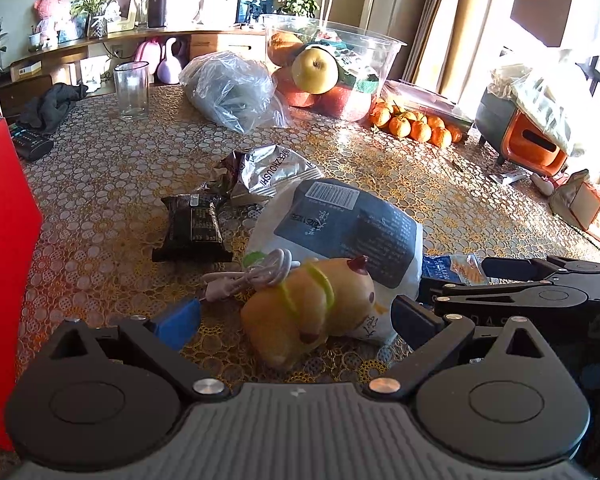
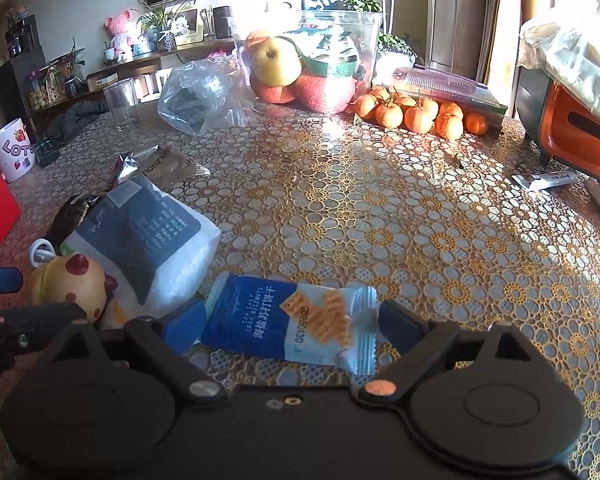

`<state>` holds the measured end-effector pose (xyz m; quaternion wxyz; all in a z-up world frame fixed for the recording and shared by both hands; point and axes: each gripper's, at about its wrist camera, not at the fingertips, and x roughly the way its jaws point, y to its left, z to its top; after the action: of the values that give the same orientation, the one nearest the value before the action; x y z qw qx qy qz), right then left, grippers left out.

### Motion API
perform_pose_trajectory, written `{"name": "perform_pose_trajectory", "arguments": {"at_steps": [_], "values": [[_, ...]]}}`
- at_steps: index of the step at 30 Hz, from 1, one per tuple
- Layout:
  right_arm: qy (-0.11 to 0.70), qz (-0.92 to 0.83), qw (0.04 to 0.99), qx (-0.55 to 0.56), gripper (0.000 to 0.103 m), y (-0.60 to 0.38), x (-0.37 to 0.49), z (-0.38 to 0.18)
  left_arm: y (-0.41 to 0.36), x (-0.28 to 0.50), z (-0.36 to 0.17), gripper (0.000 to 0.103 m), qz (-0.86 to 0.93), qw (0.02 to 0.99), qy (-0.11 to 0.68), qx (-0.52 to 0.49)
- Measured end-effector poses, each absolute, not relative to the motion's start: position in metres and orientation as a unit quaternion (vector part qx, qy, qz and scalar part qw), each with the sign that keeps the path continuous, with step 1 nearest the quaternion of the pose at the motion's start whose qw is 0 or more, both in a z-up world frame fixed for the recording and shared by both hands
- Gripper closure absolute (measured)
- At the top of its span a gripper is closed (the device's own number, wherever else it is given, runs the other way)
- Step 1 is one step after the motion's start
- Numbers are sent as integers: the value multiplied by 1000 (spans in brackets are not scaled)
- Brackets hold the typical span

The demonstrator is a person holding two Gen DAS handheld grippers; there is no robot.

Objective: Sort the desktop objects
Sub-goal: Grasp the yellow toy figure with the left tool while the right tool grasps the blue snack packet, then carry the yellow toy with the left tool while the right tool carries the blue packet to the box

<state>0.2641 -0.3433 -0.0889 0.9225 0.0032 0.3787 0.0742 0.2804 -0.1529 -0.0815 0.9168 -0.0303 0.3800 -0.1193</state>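
The left gripper [image 1: 296,320] hangs low over the table [image 1: 380,184] with its blue-padded fingers [image 1: 178,320] spread wide — released, grasping nothing. Between them lies a yellow plush chick toy with a red comb [image 1: 308,308], on its side and leaning on a white pouch with a dark blue label [image 1: 348,224]. A coiled white cable [image 1: 256,276] touches the toy's far left side; beyond it sit a black snack packet [image 1: 194,226] and a crumpled silver foil wrapper [image 1: 268,172].

The right gripper [image 2: 296,330] is just right of the left one, its fingers [image 2: 184,328] also parted — a blue-and-white soda biscuit packet [image 2: 288,326] lies flat on the table between them, touching the left finger, not squeezed.

At the far side stand a clear plastic tub of apples [image 1: 332,68], loose orange mandarins [image 1: 416,126] and an empty clear glass tumbler [image 1: 131,90].
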Motion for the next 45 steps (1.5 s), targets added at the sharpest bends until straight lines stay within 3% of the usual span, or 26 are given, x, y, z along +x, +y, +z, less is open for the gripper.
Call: {"name": "perform_pose_trajectory", "arguments": {"at_steps": [9,13,23,45], "values": [[366,66,928,10,8,-341,268,-92,-154,287,-90,15,-126,914,384,-39],[358,62,931,17,12,-343,266,-92,-155,288,-92,29,-133,911,388,-43],[348,67,934,32,35,-350,260,-90,-156,286,-91,33,-129,912,387,-42],[348,58,935,39,38,-361,222,-72,-160,246,-79,36,-163,898,405,-52]]}}
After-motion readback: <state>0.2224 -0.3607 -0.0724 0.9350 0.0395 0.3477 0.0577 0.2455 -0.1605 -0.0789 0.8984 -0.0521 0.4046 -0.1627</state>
